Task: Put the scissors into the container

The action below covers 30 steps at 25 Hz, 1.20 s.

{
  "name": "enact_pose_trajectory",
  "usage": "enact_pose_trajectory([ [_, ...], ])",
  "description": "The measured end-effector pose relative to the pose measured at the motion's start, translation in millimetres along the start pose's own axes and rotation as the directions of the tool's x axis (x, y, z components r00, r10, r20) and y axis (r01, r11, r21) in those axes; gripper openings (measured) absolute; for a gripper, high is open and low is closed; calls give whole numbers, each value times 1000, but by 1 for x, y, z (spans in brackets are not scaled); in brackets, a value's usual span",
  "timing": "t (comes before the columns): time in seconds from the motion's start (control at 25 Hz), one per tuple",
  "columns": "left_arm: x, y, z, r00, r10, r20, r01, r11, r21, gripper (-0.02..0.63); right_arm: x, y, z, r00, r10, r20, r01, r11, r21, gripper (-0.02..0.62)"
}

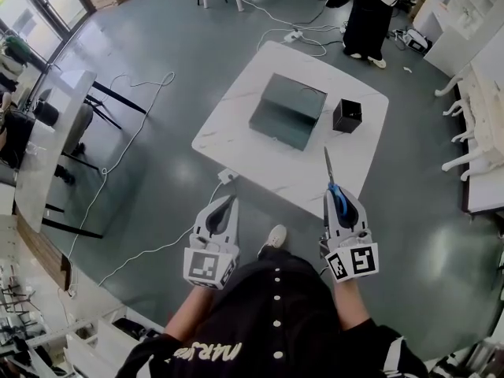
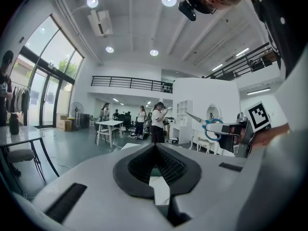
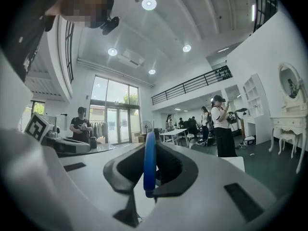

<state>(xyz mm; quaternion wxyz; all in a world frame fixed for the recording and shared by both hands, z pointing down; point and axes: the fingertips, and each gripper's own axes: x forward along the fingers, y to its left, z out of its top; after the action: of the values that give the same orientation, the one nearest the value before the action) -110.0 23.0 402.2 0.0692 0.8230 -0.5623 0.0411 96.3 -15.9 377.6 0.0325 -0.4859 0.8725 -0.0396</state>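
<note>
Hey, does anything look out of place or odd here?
Nothing looks spilled, tipped or damaged. The grey box and the small black container stand on the white table. Only the scissors are off it, clamped in the right tongs with the blades pointing forward. Loose cables trail across the floor.

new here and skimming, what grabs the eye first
Blue-handled scissors stick out of the right tool, blade toward the white table. On it sit a grey box and a small black container. The left tool is shut and empty.
</note>
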Motion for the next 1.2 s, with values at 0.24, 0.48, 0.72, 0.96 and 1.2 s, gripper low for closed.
enact_pose_trajectory([
  [0.24, 32, 9, 4, 1000, 14, -10, -14, 1000, 0, 26, 28, -23, -3, 1000, 11, -4, -11, 1000, 10, 60],
  [0.48, 66, 12, 11, 1000, 22, -5, -22, 1000, 0, 26, 52, -46, -2, 1000, 23, -4, -23, 1000, 15, 60],
  [0.72, 89, 14, 14, 999, 43, -15, -43, 999, -5, 26, 71, -62, -3, 999, 50, -15, -50, 999, 15, 60],
  [0.96, 108, 13, 9, 999, 28, -44, -29, 999, -20, 26, 87, -76, -5, 998, 58, -26, -57, 998, 24, 60],
  [1.2, 132, 28, 9, 999, 20, -47, -22, 999, -26, 26, 108, -84, -13, 998, 57, -41, -56, 998, 21, 60],
])
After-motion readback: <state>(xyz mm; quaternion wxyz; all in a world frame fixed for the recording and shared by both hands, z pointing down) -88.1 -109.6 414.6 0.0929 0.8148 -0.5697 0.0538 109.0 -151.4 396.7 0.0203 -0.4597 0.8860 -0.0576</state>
